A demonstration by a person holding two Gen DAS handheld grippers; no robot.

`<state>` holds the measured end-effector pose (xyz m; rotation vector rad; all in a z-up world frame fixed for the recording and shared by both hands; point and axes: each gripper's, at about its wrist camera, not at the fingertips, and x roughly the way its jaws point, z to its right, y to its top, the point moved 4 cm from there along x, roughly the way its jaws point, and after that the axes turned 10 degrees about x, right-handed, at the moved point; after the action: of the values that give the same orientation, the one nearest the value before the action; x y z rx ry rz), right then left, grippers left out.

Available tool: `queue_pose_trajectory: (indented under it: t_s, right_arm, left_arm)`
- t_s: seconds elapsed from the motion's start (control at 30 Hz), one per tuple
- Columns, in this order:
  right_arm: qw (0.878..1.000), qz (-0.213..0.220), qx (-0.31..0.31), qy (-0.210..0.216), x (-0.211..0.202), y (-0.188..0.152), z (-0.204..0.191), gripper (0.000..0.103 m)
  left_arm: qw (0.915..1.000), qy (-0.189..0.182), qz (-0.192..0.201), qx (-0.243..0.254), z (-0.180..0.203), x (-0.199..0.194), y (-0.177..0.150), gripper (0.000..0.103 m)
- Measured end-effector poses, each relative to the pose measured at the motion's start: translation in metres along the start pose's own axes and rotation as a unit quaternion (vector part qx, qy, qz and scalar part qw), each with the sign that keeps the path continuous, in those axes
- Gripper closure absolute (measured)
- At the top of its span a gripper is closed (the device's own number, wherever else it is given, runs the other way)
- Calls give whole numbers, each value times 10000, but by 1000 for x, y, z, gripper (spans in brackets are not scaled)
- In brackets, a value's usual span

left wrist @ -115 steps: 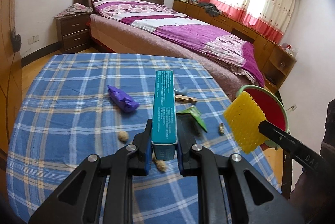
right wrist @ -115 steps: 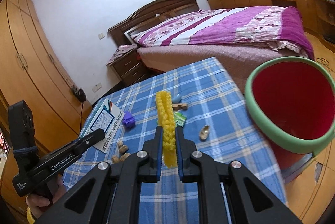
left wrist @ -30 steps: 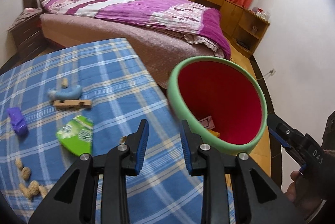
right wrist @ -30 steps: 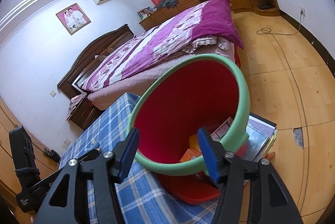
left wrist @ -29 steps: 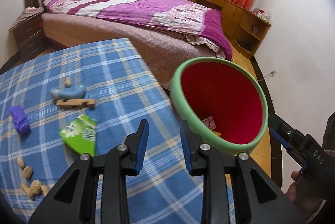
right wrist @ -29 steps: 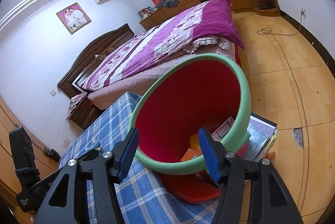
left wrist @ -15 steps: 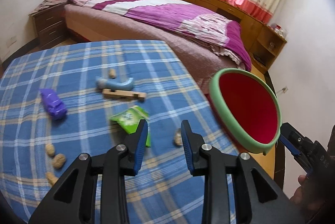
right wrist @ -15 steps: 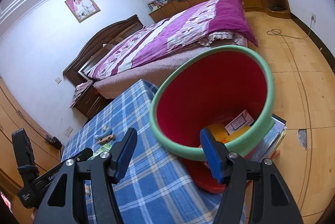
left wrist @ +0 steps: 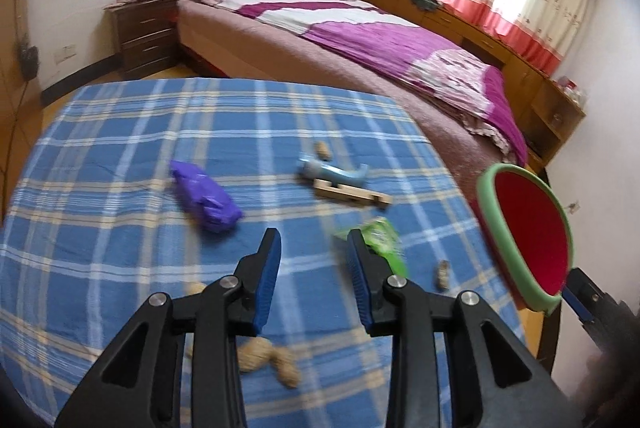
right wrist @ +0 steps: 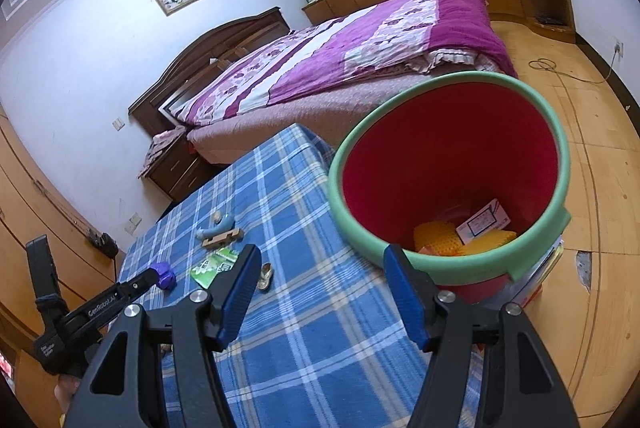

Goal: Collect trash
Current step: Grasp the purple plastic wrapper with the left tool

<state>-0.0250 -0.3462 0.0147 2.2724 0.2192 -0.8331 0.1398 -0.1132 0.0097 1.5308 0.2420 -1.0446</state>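
A table under a blue plaid cloth (left wrist: 120, 147) carries the remaining litter, and a red bin with a green rim (right wrist: 448, 163) stands off its far right edge, already holding yellow pieces and a card. The left gripper (left wrist: 313, 280) hangs over the near middle of the cloth with its blue pads apart and nothing between them. The right gripper (right wrist: 320, 292) is spread wide and empty too, aimed at the bin's near rim rather than at the litter. Of the two, the left looks clearly nearer the trash. The purple wrapper (left wrist: 206, 201) lies ahead and slightly left of the left gripper's gap, its long axis running diagonally from far-left to near-right. The green packet (left wrist: 380, 240) sits just beyond the right finger, partly hidden by it. A wooden stick (left wrist: 352, 193) and a pale blue piece (left wrist: 334, 173) lie touching farther ahead, both roughly crosswise. Peanut shells (left wrist: 266, 360) rest under the fingers, nearest of all.
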Motion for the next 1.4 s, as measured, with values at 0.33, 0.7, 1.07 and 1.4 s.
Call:
queue_pose_trajectory:
  t_s: [0.33,0.7,1.07,1.4]
  right_arm:
    - [9997,-192,-115,-92,17,-9,-13,37]
    - [9989,-316,-196,-269,32,-13,-20,37]
    - [9970,-475,-458,-406,46,-26,-41,37]
    - [9940,-631,-825,-344,71,-38,-81,37]
  left_arm:
    - [9983,546,-90,-166,-49,24,7,56]
    - [9959,731,-449,-296,-72,63,6,56]
    - [9973,669,-297,-37,-78,69,6,65]
    - [9988,308,-40,-372,-93,53,6,71]
